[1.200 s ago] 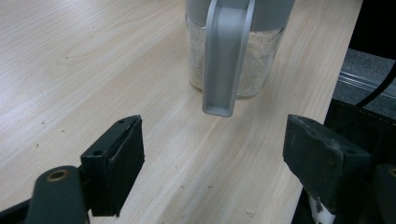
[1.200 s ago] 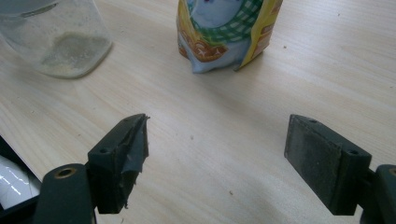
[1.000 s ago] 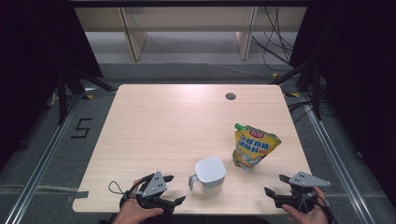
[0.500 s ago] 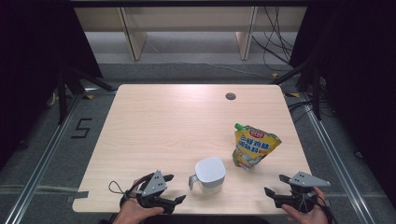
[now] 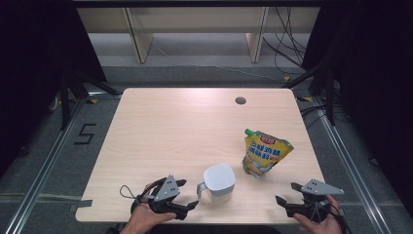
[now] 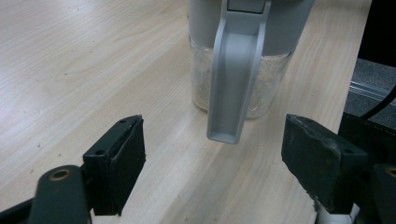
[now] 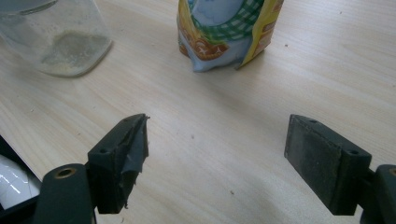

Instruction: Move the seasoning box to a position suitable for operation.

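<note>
A clear jug with a grey lid and handle (image 5: 218,183) stands near the table's front edge, a little pale powder in its bottom. In the left gripper view the jug's handle (image 6: 233,84) hangs just ahead of the open jaws. My left gripper (image 5: 186,194) rests open on the table, just left of the jug. A yellow spouted pouch (image 5: 264,152) stands upright to the jug's right. My right gripper (image 5: 288,193) sits open at the front right corner, with the pouch (image 7: 224,30) ahead of it and the jug (image 7: 56,39) off to its left.
The light wooden table (image 5: 185,126) has a round cable hole (image 5: 240,101) at the back right. Metal rails and cables run along the floor on both sides. The front edge lies right under both hands.
</note>
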`<move>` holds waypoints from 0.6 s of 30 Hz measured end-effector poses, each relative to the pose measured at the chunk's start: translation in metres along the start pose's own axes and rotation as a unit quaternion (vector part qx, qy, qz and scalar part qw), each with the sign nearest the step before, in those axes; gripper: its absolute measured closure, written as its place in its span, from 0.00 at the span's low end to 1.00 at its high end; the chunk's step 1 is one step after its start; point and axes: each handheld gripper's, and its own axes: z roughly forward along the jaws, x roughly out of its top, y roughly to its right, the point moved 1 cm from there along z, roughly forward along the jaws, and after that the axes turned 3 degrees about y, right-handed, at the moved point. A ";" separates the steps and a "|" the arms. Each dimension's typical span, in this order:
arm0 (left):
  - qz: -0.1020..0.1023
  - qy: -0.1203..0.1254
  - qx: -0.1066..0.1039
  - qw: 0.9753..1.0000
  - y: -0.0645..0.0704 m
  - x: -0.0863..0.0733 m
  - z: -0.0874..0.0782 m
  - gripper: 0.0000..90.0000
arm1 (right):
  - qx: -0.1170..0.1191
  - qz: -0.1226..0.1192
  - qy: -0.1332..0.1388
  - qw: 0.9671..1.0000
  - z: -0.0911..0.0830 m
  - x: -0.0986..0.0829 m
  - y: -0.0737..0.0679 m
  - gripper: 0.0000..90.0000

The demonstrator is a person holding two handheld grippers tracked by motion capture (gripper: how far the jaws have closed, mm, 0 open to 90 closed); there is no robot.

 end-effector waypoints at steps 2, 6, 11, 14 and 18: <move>-0.016 0.007 0.000 1.000 0.002 0.000 0.003 0.25 | 0.001 0.000 0.000 1.000 0.000 0.000 0.000 0.25; 0.000 0.012 -0.012 1.000 0.003 0.003 0.007 0.30 | 0.004 0.021 -0.011 1.000 0.000 0.000 -0.004 0.25; 0.003 0.013 -0.018 1.000 0.003 0.005 0.012 0.36 | 0.004 0.020 -0.011 1.000 0.000 0.000 -0.003 0.25; 0.021 0.009 -0.025 0.999 0.000 0.006 0.017 0.42 | 0.006 0.007 -0.007 1.000 0.001 0.000 -0.001 0.25; 0.017 0.006 -0.028 0.999 0.000 0.007 0.019 0.50 | 0.006 0.007 -0.007 1.000 0.001 0.000 -0.001 0.25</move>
